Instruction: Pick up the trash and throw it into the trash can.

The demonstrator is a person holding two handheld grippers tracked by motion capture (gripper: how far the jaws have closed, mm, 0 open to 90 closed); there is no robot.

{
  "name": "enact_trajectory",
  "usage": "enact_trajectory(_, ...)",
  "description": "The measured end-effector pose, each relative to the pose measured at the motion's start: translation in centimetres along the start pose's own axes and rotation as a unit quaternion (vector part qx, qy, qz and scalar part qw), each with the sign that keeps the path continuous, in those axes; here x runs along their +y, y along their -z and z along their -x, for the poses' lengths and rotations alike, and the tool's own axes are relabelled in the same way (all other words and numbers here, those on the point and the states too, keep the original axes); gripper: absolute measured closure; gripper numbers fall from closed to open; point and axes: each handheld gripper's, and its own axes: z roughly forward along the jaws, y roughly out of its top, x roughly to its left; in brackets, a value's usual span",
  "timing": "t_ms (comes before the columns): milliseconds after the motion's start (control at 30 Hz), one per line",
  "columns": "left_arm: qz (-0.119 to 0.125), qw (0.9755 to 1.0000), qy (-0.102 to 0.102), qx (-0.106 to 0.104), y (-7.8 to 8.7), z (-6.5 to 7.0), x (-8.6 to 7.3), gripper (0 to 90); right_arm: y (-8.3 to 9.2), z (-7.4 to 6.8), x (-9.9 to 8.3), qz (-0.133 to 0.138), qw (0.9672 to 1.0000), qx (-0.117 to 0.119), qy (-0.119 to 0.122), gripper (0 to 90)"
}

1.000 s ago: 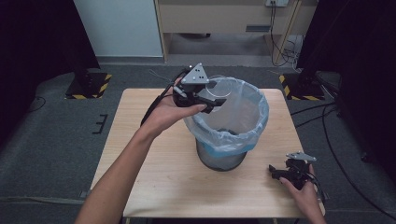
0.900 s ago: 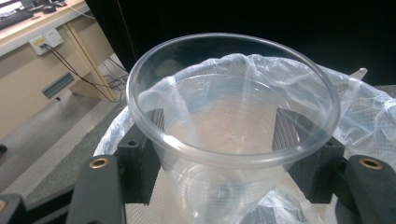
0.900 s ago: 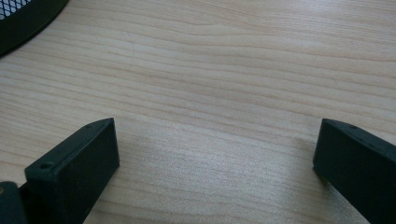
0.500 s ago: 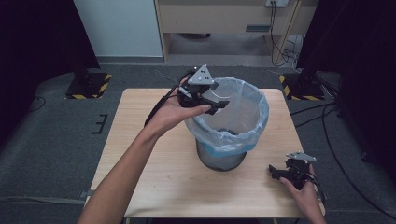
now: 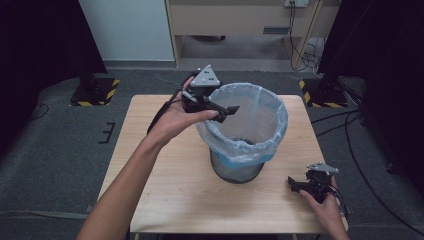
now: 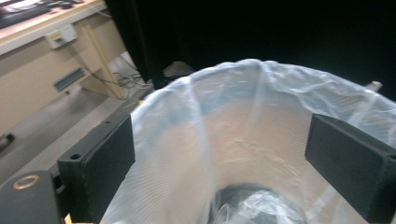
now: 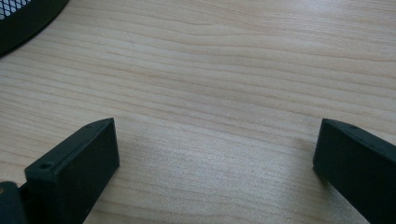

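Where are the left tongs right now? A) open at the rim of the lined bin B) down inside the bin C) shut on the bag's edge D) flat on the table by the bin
A: the left tongs are held up at the near rim of the bin, jaws spread apart with the bag liner between them, untouched.

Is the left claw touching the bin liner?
Cannot tell. In the left gripper view the left claw stands open with the liner between and beyond its jaws; neither contact nor gap shows plainly.
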Motion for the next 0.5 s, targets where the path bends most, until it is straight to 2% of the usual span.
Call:
enact_trajectory(133,0.003,0.9995,0.020,0.025,1.8,-1.8,-1.1,6.2,0.0,0.0,0.0,0.000,1.0000,0.000,0.000,0.3)
enact_trajectory(267,0.002,0.9981,0.038,0.049,3.2,-3.1,-2.4,6.1,0.0,0.0,0.0,0.000,1.0000,0.000,0.000,0.3)
enact_trajectory(500,-0.009,0.9945,0.066,0.081,5.1,-4.8,-6.1,5.6,0.0,0.0,0.0,0.000,1.0000,-0.001,-0.001,0.3)
